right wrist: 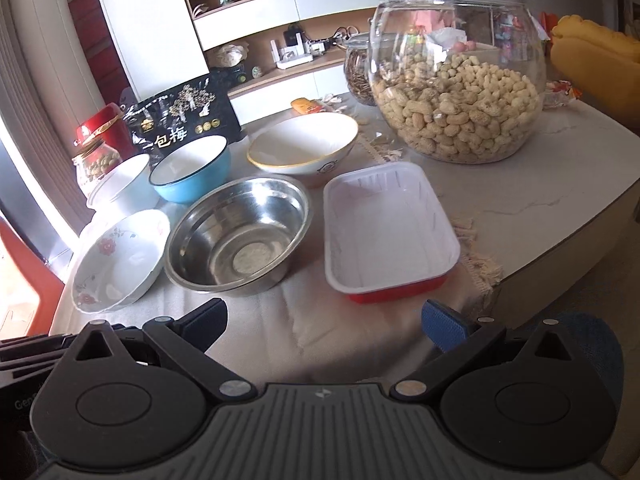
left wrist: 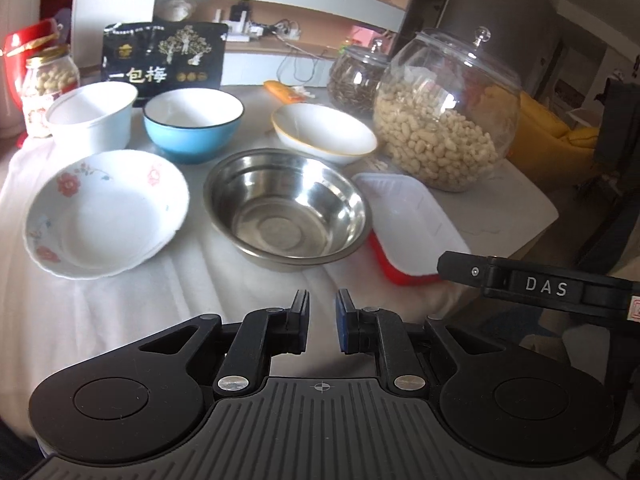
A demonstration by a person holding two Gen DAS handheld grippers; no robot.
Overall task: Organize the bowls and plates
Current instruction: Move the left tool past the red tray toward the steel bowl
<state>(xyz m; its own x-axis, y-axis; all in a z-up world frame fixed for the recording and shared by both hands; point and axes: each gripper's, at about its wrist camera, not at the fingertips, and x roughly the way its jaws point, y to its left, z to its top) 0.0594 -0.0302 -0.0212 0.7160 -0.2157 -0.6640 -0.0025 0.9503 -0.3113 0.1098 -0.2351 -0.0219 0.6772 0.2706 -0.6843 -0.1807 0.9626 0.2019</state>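
Table (right wrist: pixel 540 184) holds bowls, none stacked. Steel bowl (left wrist: pixel 286 208) sits straight ahead of left gripper (left wrist: pixel 322 326), near; jaws nearly shut, empty. Right gripper (right wrist: pixel 326 326) wide open, empty, faces tray (right wrist: pixel 390 232), its long side pointing away.

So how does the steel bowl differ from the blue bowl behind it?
The steel bowl is bare reflective metal, wide and shallow; the blue bowl is blue outside, white inside, narrower with steeper sides. The steel bowl sits nearer the grippers, the blue bowl farther back. Both stand upright and empty.
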